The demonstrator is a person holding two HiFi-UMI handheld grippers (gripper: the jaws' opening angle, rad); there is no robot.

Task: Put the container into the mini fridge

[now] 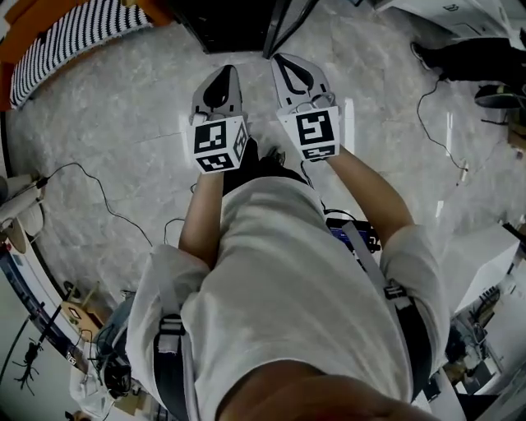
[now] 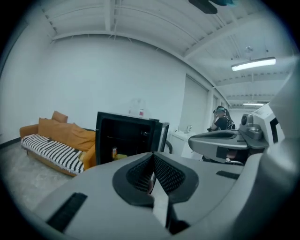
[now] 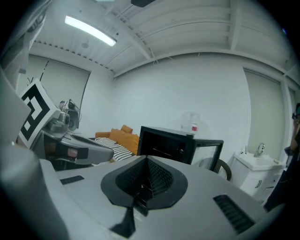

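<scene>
Presently, at the upper left of the head view, a striped cushion is lying on an orange sofa, with the marble floor spreading out below it. At the top centre of that view the mini fridge is standing with its door swung open.

The person is holding 2 grippers side by side over the floor, both pointing toward the fridge. The left gripper is sitting left of centre. In the left gripper view its jaws are pressing together with nothing between them. The right gripper is sitting just beside it, right of centre. In the right gripper view its jaws are likewise closed and holding nothing.

The container, translucent with a red label, is standing on top of the mini fridge, well apart from both grippers.

In the left gripper view, 2 small items are showing low inside the dark fridge cavity: a slim can-like item and a yellow-green item just beside it. What they are cannot be told.

Toward the right of the left gripper view, a person is standing in the background. At the lower right of the right gripper view, a white cabinet with a tap on top is standing near the open fridge door.
</scene>
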